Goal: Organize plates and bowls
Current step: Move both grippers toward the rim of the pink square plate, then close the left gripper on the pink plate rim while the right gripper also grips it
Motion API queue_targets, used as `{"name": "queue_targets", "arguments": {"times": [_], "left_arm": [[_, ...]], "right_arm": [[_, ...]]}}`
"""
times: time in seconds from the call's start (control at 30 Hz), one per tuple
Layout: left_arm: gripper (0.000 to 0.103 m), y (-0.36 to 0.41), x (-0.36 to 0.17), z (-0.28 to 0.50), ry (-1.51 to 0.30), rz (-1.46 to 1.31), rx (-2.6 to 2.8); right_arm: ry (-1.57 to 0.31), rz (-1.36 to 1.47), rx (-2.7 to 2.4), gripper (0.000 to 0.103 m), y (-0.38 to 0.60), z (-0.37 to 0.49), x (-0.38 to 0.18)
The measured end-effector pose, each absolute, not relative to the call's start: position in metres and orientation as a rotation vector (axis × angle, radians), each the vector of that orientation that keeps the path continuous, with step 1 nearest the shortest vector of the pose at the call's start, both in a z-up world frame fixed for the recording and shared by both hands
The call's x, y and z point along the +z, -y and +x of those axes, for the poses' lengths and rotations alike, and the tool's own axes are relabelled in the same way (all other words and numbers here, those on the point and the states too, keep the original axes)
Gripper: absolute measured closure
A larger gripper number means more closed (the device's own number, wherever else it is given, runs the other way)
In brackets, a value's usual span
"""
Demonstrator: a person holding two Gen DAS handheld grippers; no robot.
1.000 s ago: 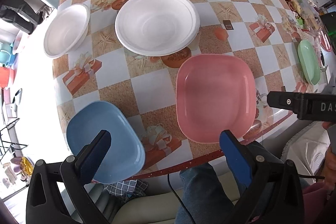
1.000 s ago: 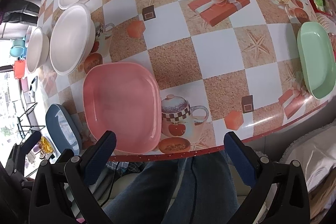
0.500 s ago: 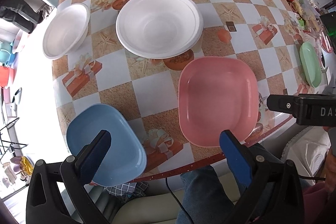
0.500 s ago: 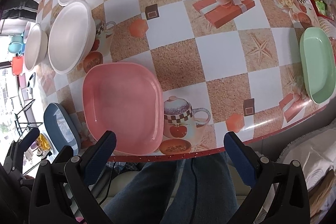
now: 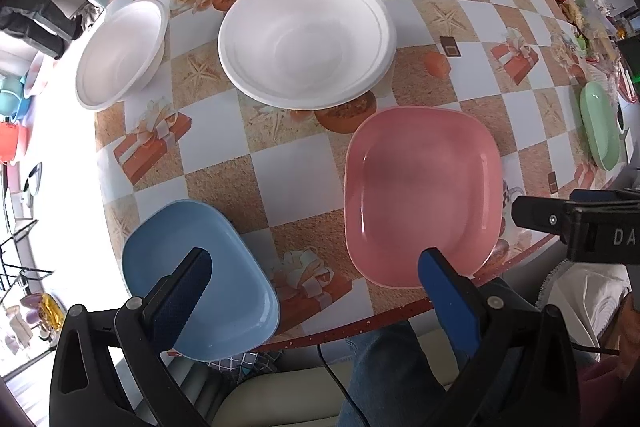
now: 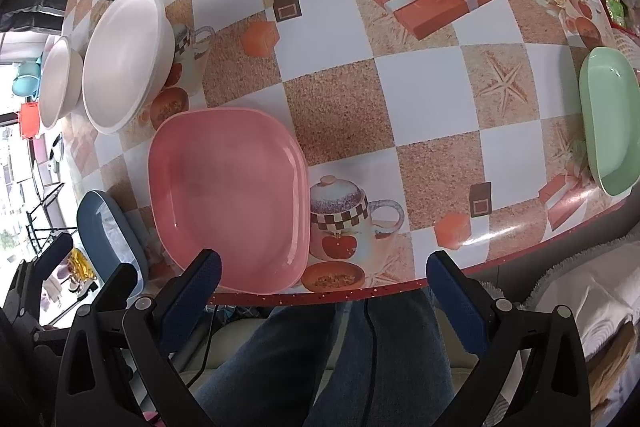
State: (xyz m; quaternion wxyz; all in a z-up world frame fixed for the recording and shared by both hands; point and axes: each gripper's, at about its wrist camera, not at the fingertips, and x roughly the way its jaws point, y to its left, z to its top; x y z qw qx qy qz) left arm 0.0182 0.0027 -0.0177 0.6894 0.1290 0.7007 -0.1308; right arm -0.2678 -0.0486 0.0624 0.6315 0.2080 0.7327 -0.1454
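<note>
Checkered tablecloth (image 6: 420,87) bears pink plate (image 6: 232,195) before open right tool (image 6: 324,279).

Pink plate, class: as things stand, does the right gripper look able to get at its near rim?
Probably yes. The right gripper is open and holds nothing, just off the table edge, and the pink plate lies right ahead of its left finger with nothing between them.
</note>
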Motion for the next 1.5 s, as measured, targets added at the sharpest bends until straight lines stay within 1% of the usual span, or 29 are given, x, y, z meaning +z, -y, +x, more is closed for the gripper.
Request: {"name": "queue_targets", "arguments": {"times": [0.3, 0.7, 1.2, 1.33, 1.47, 1.5], "left_arm": [[0.000, 0.006, -0.036, 0.030, -1.539, 0.309, -0.307], [0.000, 0.019, -0.063, 0.040, -1.547, 0.350, -0.307], [0.000, 0.012, -0.101, 0.059, -1.550, 0.393, -0.234], [0.000, 0.022, -0.112, 0.066, -1.557, 0.411, -0.240], [0.004, 0.025, -0.124, 0.068, -1.577, 0.413, -0.251], [0.005, 0.025, -0.127, 0.069, -1.581, 0.415, -0.255]], "right_arm": [[-1.686, 0.495, -0.343, 0.000, 0.050, -0.270, 0.053], [-1.701, 0.513, -0.365, 0.000, 0.051, -0.272, 0.038], [-1.699, 0.504, -0.380, 0.000, 0.051, -0.259, 0.008], [-1.710, 0.502, -0.369, 0.000, 0.042, -0.251, 0.004], [-1.715, 0.491, -0.354, 0.000, 0.034, -0.245, -0.001], [-1.712, 0.485, -0.349, 0.002, 0.033, -0.243, -0.001]]}}
